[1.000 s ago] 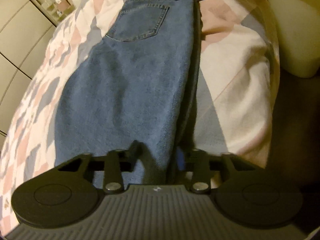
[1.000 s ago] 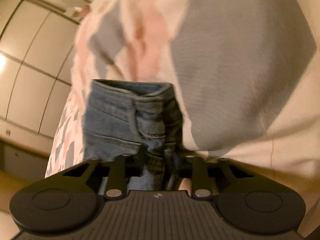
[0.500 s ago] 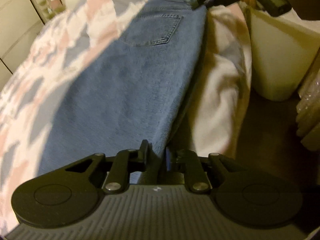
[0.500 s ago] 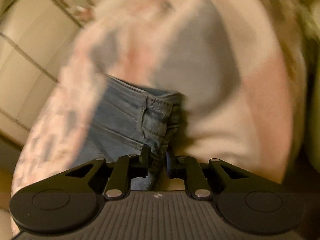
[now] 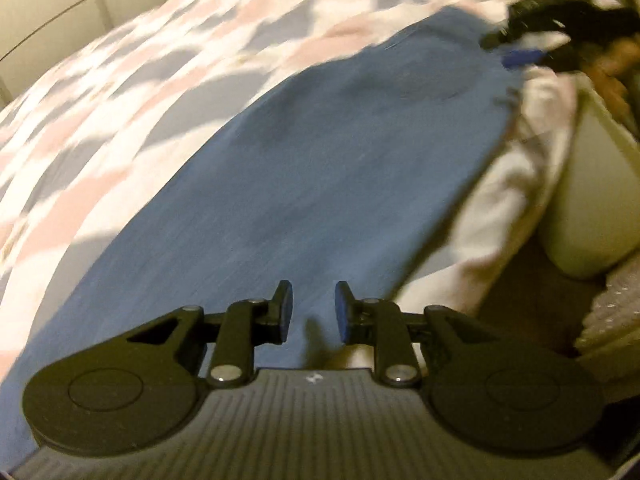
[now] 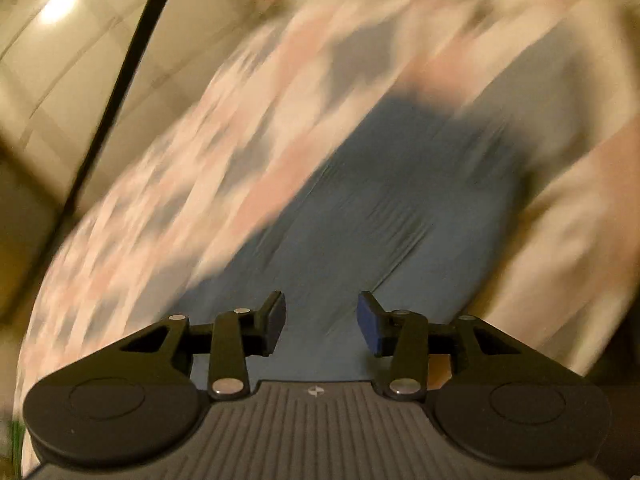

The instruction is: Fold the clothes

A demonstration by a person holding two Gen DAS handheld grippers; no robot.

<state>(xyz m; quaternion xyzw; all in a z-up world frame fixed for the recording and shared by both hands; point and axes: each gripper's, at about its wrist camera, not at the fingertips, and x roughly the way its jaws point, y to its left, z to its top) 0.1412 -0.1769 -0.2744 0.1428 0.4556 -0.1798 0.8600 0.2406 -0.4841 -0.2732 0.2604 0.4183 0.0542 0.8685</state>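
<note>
Bedspread: the patterned pink, grey and white bedspread (image 5: pixel 120 92) is covering the bed at the left and carrying the garment.
Jeans: the blue jeans (image 5: pixel 320 184) are lying flat along the bed near its right edge, folded lengthwise by the look of it, though motion blur is smearing both views.
Left gripper: the left gripper (image 5: pixel 313 312) is hovering over the near end of the jeans with its jaws apart and nothing between them.
Right gripper: the right gripper (image 6: pixel 321 322) is showing its jaws wide apart over the denim (image 6: pixel 360 216), gripping nothing; in the left wrist view it is appearing as a dark blurred shape at the far end of the jeans.
Bin: a pale container (image 5: pixel 592 200) is standing on the floor just beside the bed at the right.
Handling: denim is likely feeling heavy and fairly stiff for cloth, not slippery, and holding a crease well.
Where to hold: pinching the doubled edge at the hem end and at the waistband is probably keeping the layers together.
</note>
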